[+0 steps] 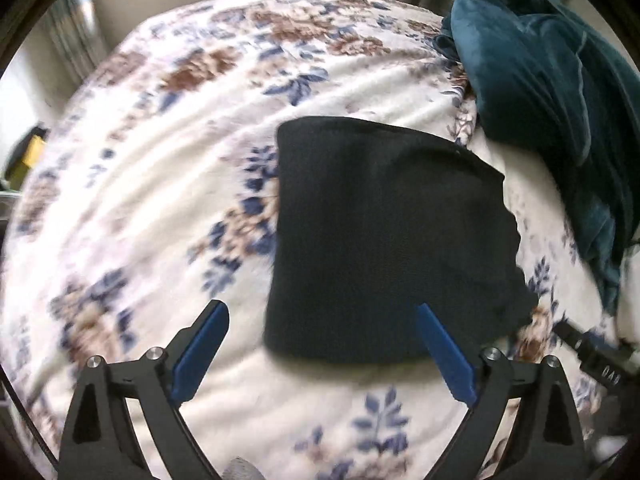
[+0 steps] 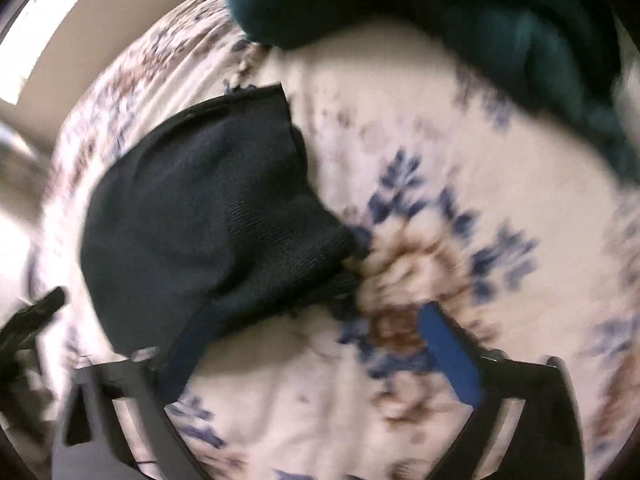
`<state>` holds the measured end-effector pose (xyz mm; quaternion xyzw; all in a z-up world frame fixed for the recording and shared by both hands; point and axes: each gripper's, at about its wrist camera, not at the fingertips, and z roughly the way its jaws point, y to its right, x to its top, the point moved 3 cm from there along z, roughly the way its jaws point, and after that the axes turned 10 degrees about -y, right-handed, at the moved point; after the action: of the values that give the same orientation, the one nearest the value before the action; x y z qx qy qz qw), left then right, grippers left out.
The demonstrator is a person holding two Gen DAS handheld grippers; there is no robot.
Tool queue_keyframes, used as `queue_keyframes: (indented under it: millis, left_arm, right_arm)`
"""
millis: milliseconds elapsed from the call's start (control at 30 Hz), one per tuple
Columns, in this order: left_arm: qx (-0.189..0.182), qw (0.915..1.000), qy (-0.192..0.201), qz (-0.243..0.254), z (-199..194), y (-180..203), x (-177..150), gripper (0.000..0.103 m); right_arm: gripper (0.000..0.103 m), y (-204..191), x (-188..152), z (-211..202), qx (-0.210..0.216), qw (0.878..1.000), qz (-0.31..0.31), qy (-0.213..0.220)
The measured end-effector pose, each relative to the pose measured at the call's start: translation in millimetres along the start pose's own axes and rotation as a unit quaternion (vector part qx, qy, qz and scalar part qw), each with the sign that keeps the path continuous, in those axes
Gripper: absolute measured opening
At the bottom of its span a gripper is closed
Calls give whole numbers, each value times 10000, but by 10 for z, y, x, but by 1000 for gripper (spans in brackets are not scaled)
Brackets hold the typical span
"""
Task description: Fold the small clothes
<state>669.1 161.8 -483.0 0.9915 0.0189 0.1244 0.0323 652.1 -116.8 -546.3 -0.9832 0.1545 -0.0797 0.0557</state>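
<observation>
Black knit garment [image 1: 384,240], folded into a compact dark block, lies flat on the floral blanket [image 1: 160,184] that covers the bed, with a heaped teal blanket [image 1: 552,92] near its far right side. My left gripper [image 1: 322,320] hangs over the garment's near edge with its blue pads spread wide; the right pad [image 1: 444,352] overlaps the cloth's lower right part in the picture, the left pad sits out over bare blanket, and nothing is pinched between them. From my right wrist the same garment [image 2: 200,220] shows at the left, its folded layers fanning out toward a brown and blue flower print. My right gripper [image 2: 316,328] is spread wide too, empty, its left finger just under the garment's near edge, though blur keeps me from telling whether it touches.
</observation>
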Motion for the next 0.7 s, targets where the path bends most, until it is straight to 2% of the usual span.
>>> queue_keyframes:
  millis: [100, 267, 367, 500, 700]
  left_arm:
    - [104, 9999, 82, -30, -332, 91, -231, 97]
    - [246, 9993, 278, -80, -894, 240, -461, 97]
    - [326, 9981, 500, -129, -1331, 283, -604, 97]
    - [337, 9961, 794, -176, -1945, 340, -846, 97]
    - [348, 9912, 1263, -164, -2948, 447, -1321, 97]
  right_arm:
    - [103, -45, -81, -353, -599, 9973, -293, 307]
    - [103, -163, -270, -1128, -1044, 9887, -699, 820]
    - [103, -237, -475, -1617, -1099, 9852, -858, 994]
    - [103, -268, -826, -2485, -1158, 9784, -1039, 1360]
    - [103, -299, -1365, -3620, -1030, 9701, -1222, 1828]
